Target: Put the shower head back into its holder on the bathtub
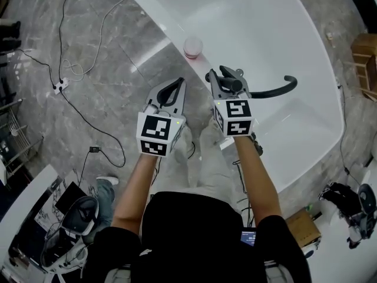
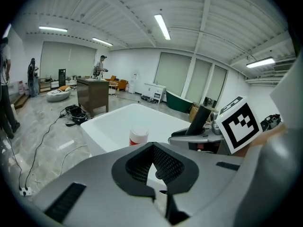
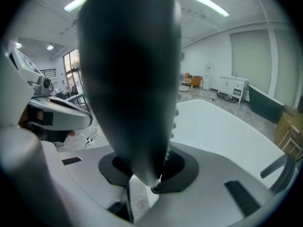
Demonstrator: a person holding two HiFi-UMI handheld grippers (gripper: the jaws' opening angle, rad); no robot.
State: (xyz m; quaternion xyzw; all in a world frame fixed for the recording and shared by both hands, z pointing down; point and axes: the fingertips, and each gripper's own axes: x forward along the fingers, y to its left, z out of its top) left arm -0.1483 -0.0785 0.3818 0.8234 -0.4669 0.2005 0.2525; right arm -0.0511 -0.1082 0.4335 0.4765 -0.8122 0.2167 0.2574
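Note:
My right gripper is shut on the black shower head, over the near rim of the white bathtub. The black hose curves away to the right above the tub's basin. In the right gripper view the dark shower head fills the middle, clamped between the jaws. My left gripper hangs beside it to the left, shut with nothing in it, above the marble floor just outside the tub. I cannot make out a holder in any view.
A pink-and-white cup stands on the tub rim just beyond the grippers. Cables and a power strip lie on the floor at the left. A cardboard box and dark gear sit at the lower right.

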